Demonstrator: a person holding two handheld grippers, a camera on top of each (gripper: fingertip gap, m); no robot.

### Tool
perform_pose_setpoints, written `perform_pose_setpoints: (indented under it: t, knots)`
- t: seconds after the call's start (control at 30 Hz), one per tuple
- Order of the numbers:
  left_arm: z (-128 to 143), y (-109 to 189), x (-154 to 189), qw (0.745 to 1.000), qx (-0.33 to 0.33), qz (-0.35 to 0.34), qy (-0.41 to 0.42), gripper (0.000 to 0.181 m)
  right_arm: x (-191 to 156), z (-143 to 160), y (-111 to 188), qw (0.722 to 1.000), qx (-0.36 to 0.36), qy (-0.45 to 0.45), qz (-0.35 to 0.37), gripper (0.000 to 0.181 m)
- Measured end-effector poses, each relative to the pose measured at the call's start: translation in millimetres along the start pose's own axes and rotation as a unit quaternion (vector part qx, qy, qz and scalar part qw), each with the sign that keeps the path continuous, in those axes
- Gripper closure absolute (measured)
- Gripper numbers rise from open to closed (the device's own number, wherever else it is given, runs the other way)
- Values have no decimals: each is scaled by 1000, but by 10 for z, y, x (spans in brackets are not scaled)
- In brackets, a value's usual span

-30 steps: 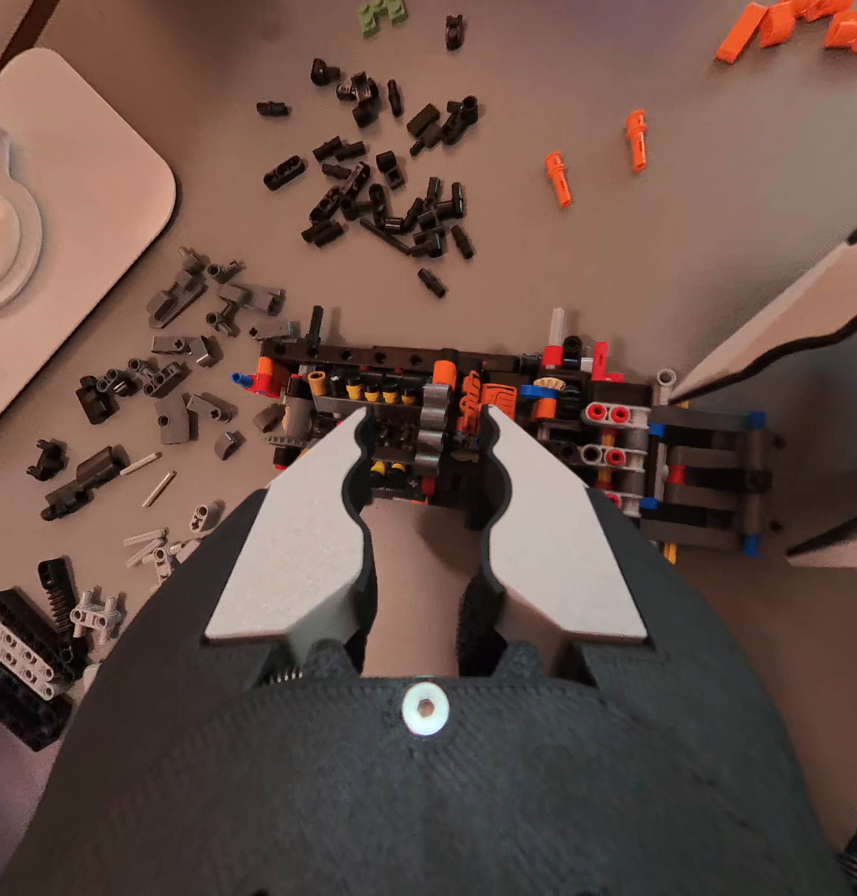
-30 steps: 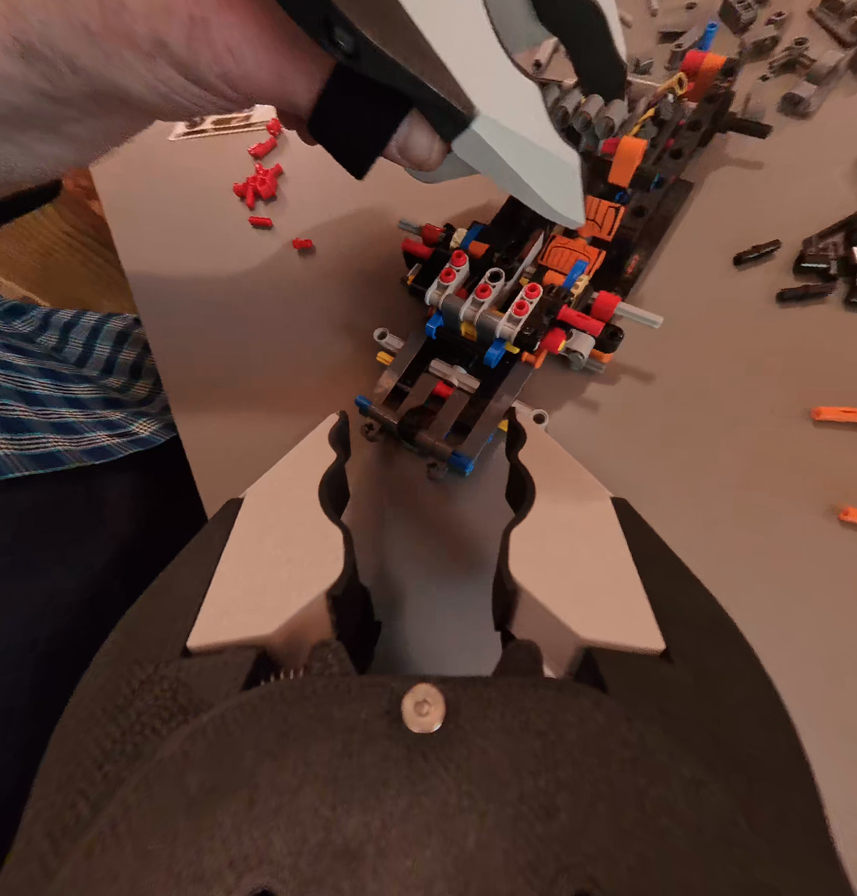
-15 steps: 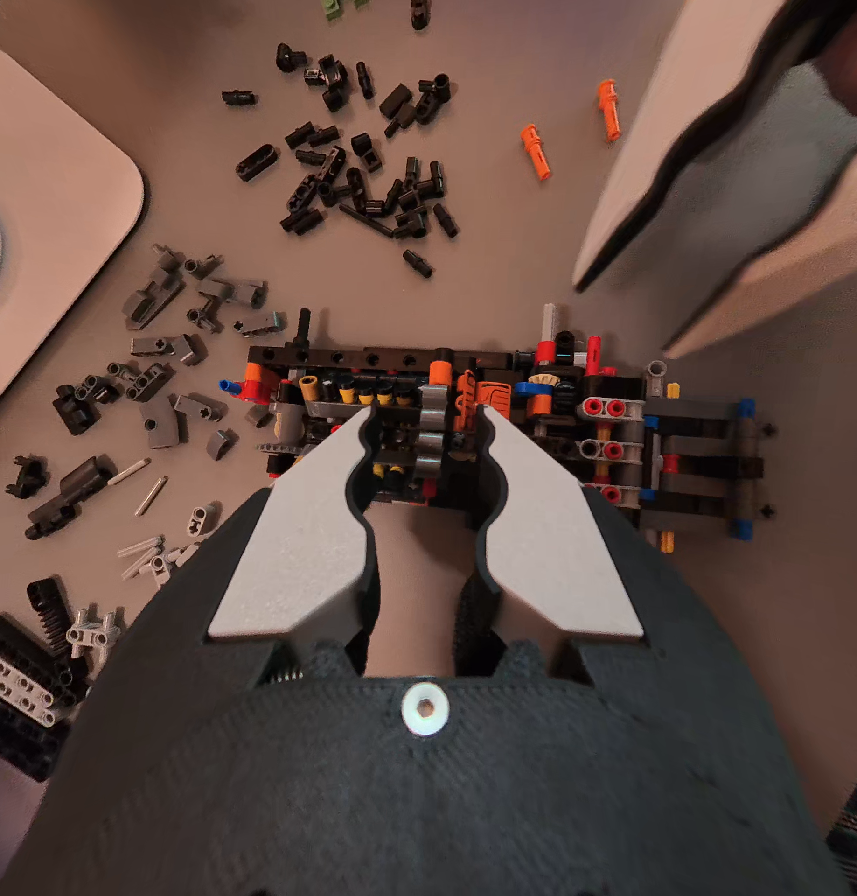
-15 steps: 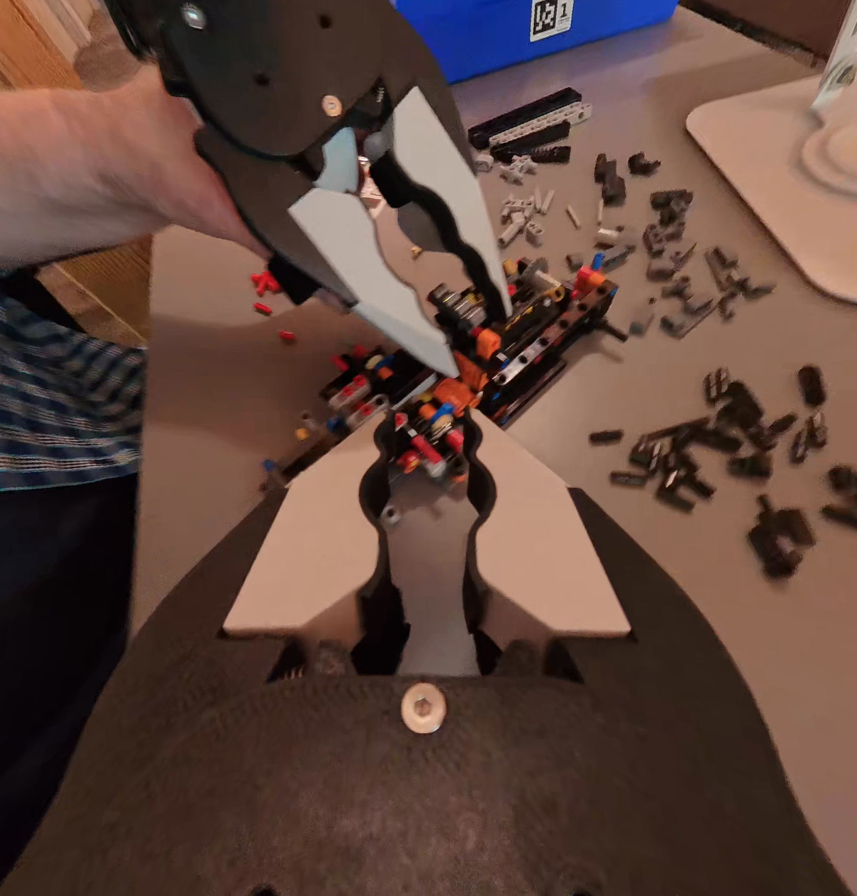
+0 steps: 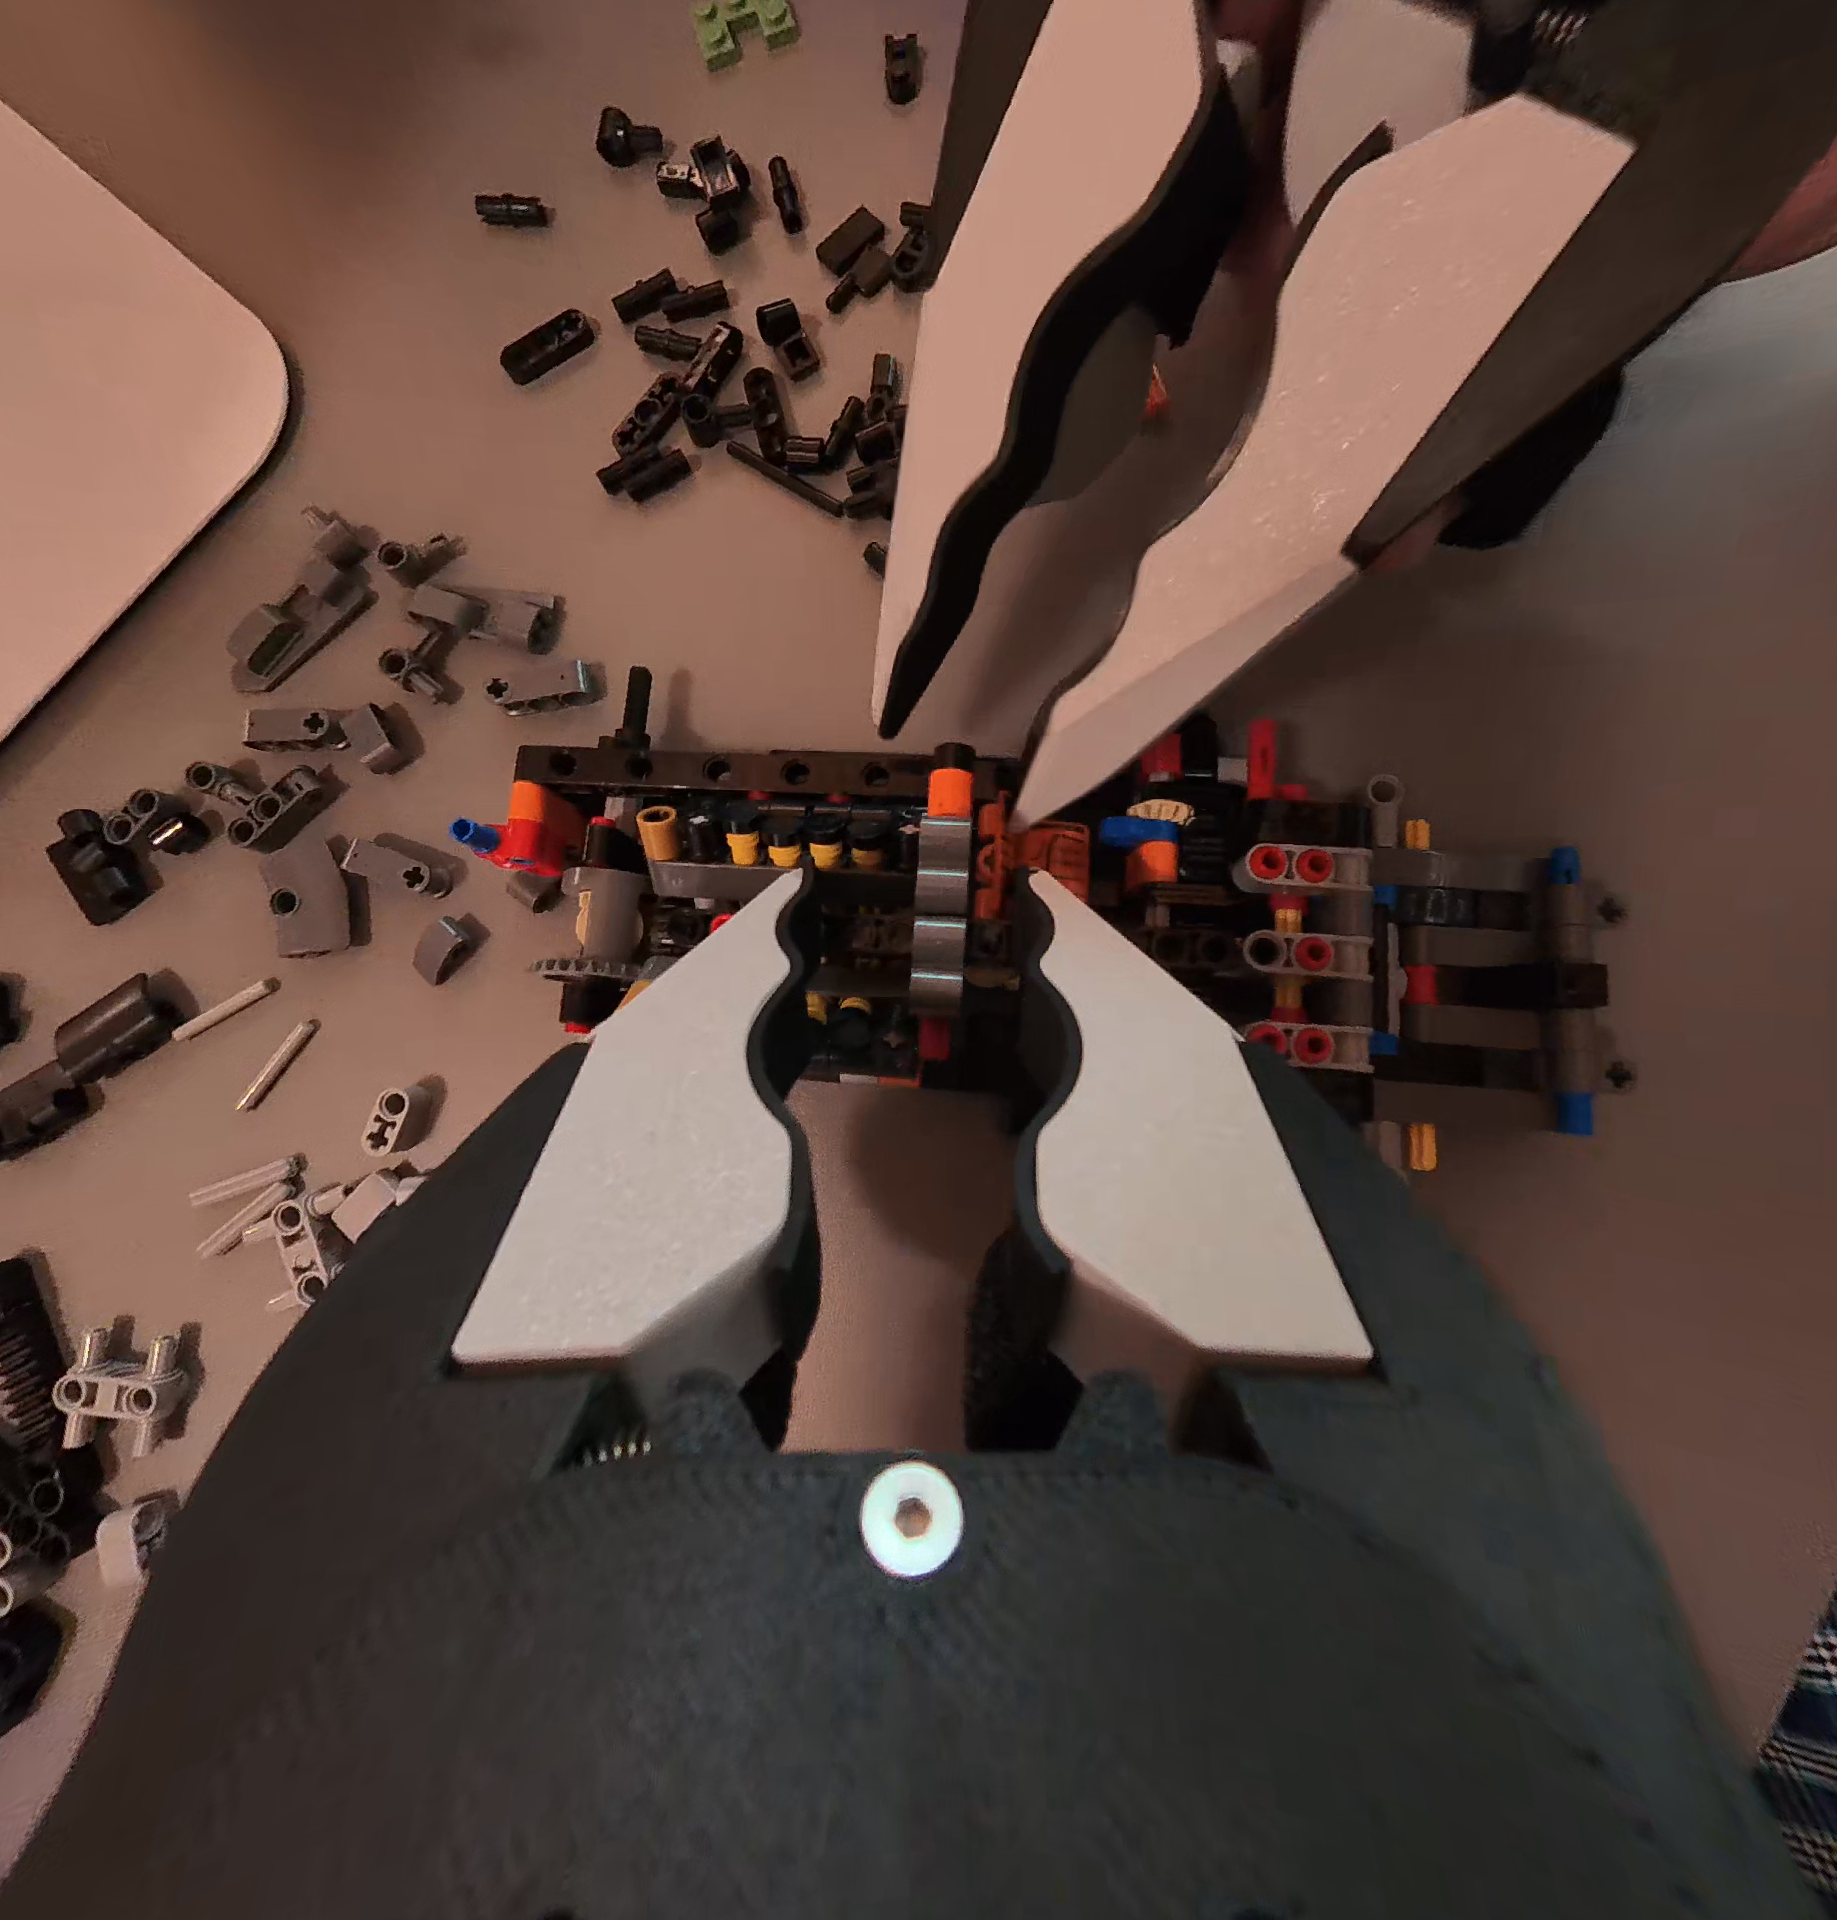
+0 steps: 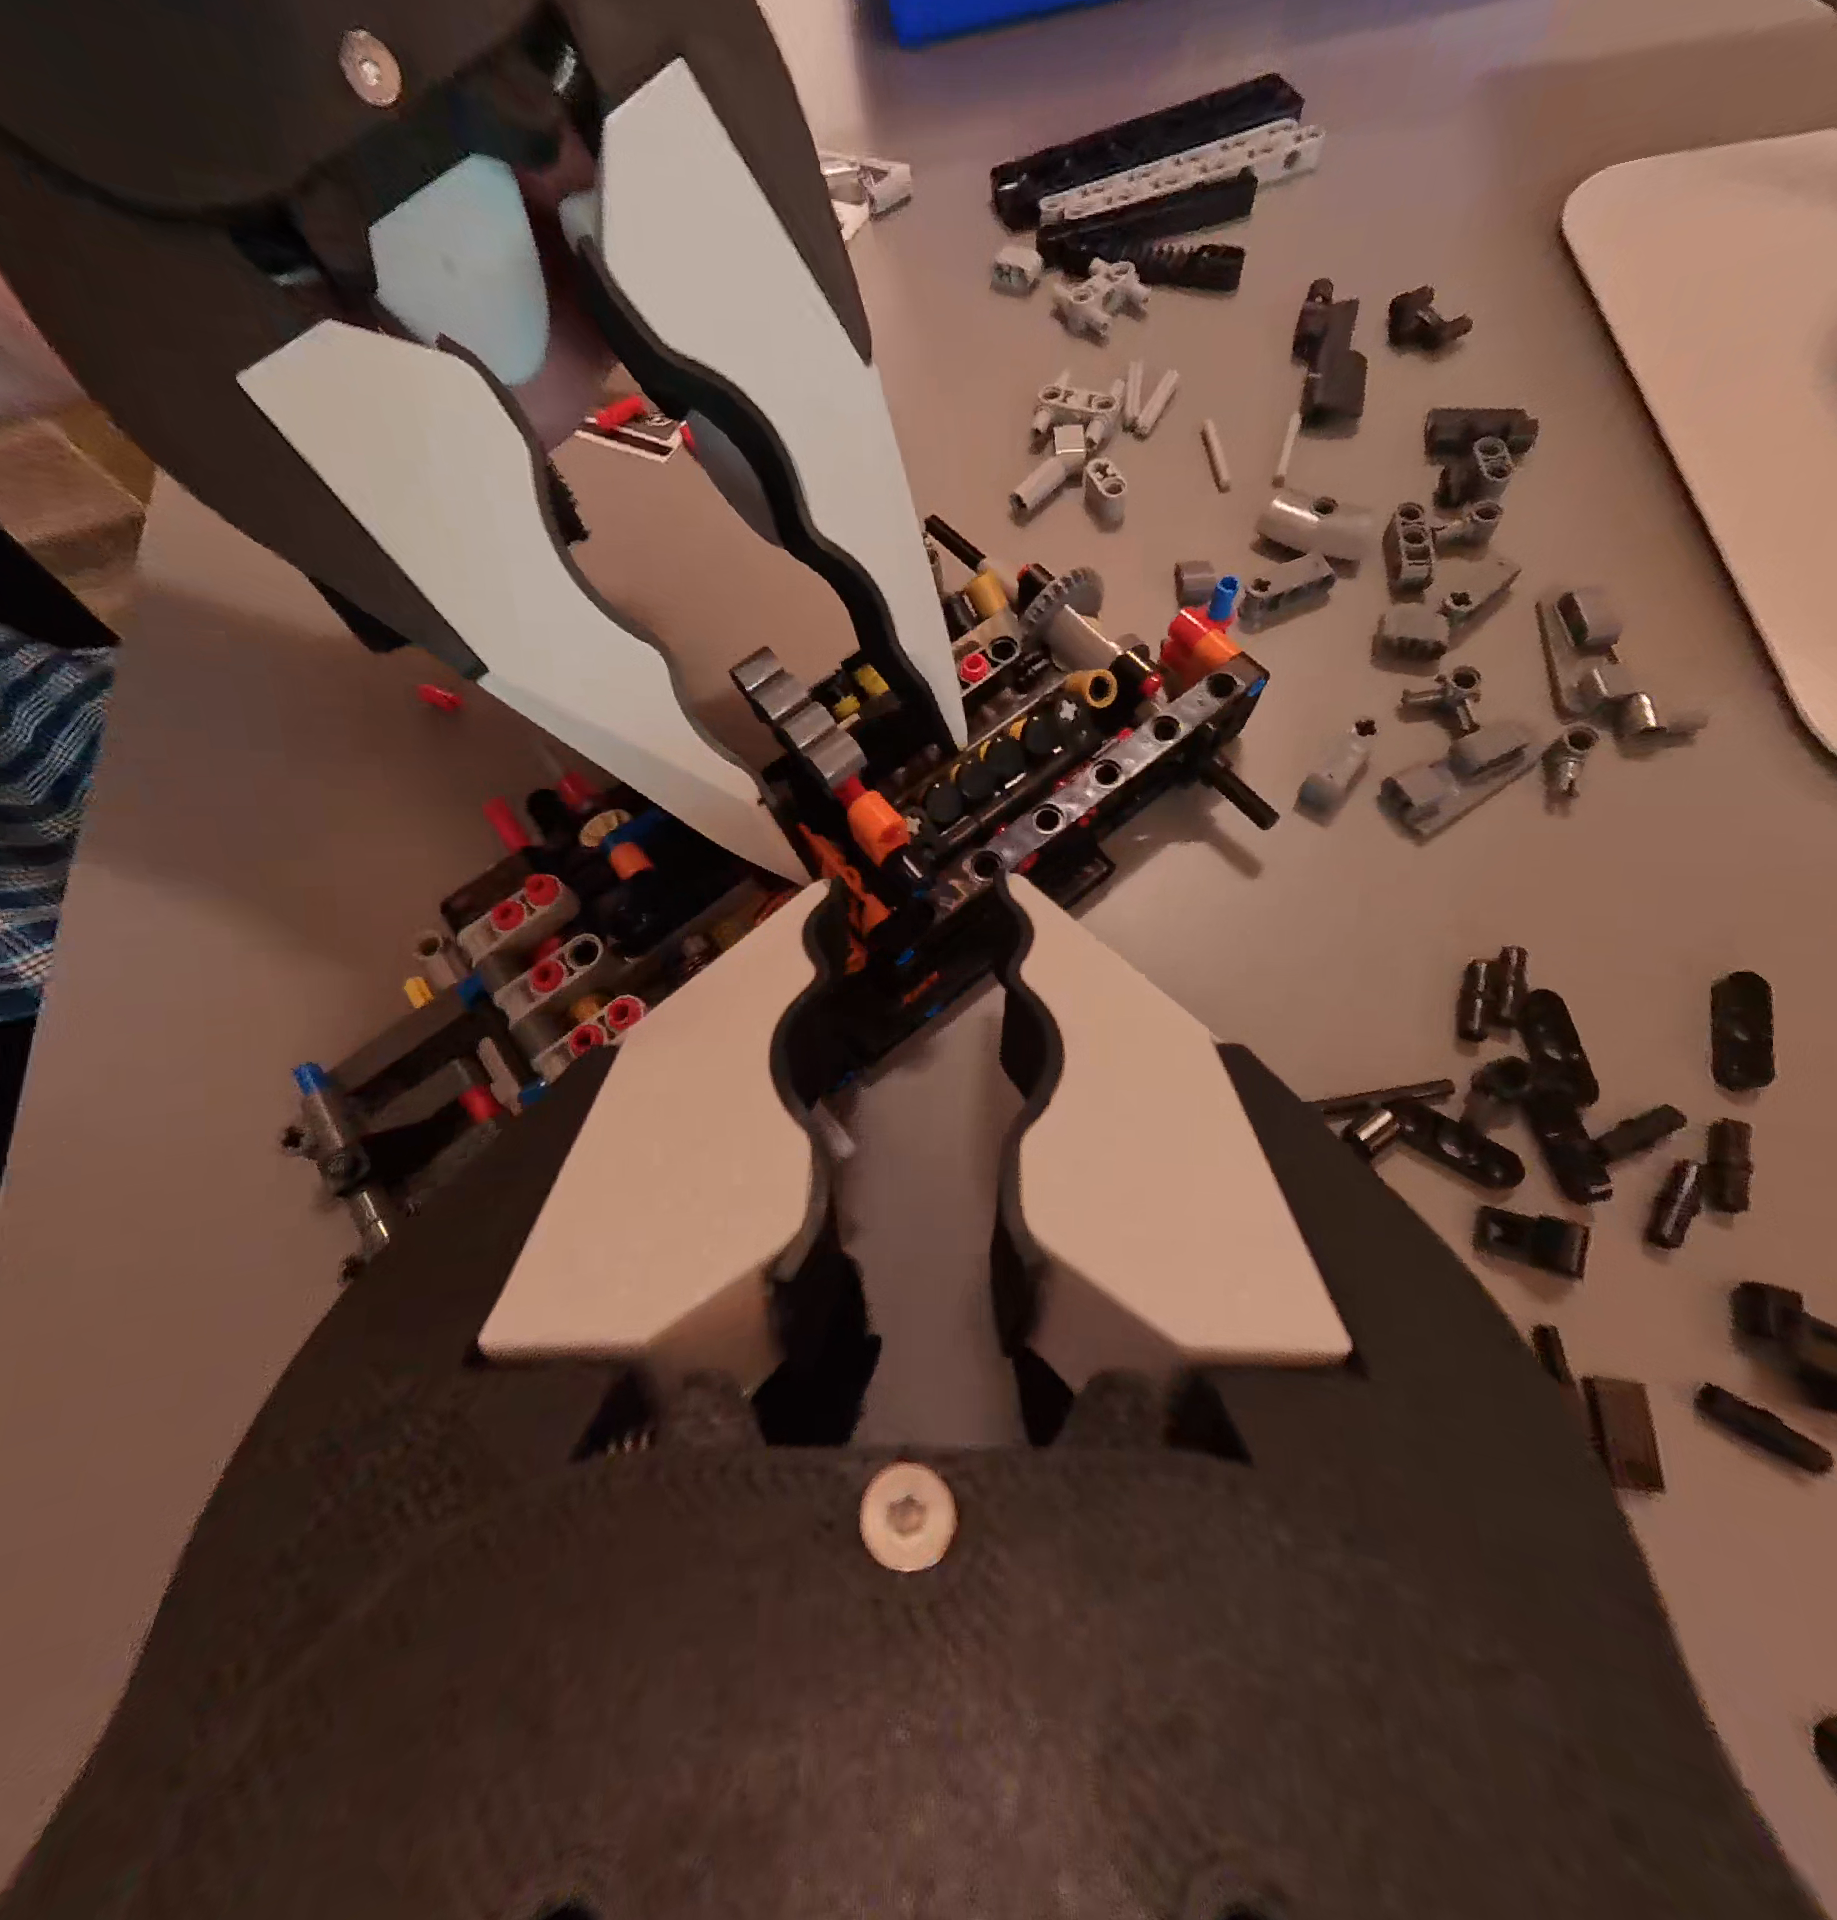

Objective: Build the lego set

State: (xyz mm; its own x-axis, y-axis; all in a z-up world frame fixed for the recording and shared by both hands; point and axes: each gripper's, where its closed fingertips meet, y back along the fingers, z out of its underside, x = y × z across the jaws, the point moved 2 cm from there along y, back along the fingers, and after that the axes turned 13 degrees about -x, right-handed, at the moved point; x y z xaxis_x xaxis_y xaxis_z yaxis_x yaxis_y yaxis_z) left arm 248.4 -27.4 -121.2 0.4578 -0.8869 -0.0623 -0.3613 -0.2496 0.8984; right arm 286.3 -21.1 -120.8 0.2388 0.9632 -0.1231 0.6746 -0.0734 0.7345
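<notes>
Long multicoloured lego chassis (image 5: pixel 1049 935) flat on table (image 5: pixel 1672 623)

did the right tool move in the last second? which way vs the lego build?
Yes. The right tool has swung from the build's blue-pinned end round to its long side, tips now at the black beam opposite the left tool.

The table (image 5: pixel 1672 644) is plain grey-beige. A half-built chassis (image 5: pixel 1309 956) lies flat on it mid-table. Beside one end is a scatter of grey pieces (image 5: pixel 311 623), and near these a heap of black pins (image 5: pixel 727 384). Long black beams (image 6: pixel 1142 177) lie towards the far edge, by a blue bin (image 6: pixel 997 16). A white pad (image 6: pixel 1724 395) covers one corner. Small red bits (image 6: pixel 441 696) sit near the person's edge.
</notes>
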Motion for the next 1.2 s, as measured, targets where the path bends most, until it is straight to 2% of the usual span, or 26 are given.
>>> perform_pose_setpoints:
  t: [0.03,0.2,0.37,0.47,0.7,0.93,1.07,1.2]
  knots:
    - [1,0,-2,1000,0,0,-1,145,-4,-10,-8,1000,2,5,-5,158]
    - [14,1,-27,1000,1,3,1,146,-41,-31,-31,999,8,24,-23,168]
    - [15,2,-36,1000,3,11,-1,146,-12,-50,-44,999,1,36,-22,160]
    - [15,2,-43,1000,0,14,-3,147,2,-63,-66,998,-3,32,-45,158]
    - [15,1,-61,1000,-2,18,-3,148,21,-73,-79,997,-6,6,-80,162]
    - [15,1,-64,1000,-3,16,-4,149,26,-75,-77,997,-4,5,-74,163]
    - [14,2,-63,1000,0,15,-2,149,-17,-16,-22,996,-6,0,-88,155]
    - [10,1,-65,1000,-4,15,-5,149,-11,-10,-26,996,-11,-3,-85,157]
